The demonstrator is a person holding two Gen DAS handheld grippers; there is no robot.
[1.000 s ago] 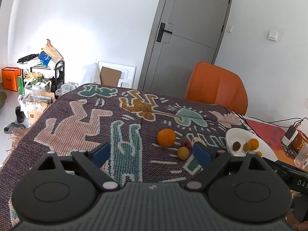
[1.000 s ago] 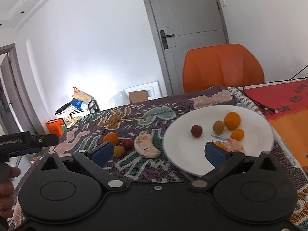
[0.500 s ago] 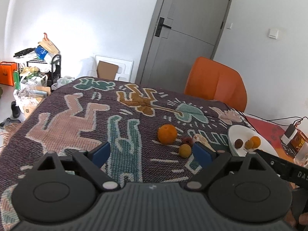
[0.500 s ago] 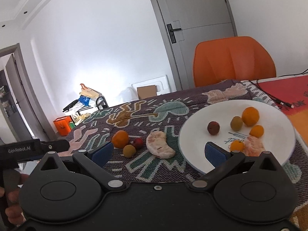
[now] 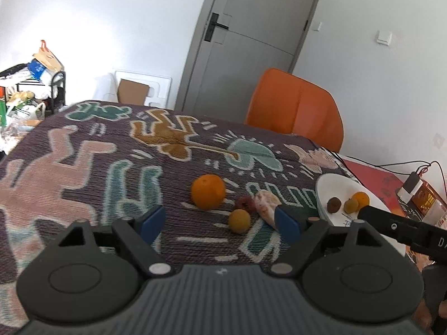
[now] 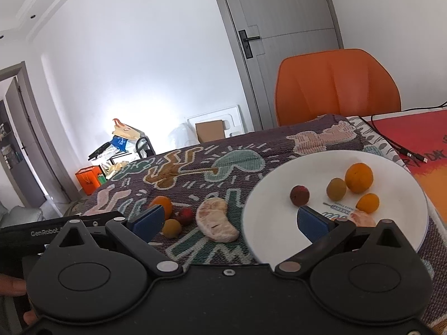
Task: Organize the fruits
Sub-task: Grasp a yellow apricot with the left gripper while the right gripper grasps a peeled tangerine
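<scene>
hovering released, the left hand-held gripper frames the small yellow-orange round fruit just ahead; right hand-held gripper released too, white round plate ahead awaiting strays.

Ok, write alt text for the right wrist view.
An open right gripper hovers over a patterned tablecloth, where a white plate holds five small fruits and a peeled segment. Beside the plate lie another peeled segment and three small fruits.

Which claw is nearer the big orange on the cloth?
Left. The left claw opens right behind the big orange; the right claw sits off toward the plate, farther from it.
</scene>
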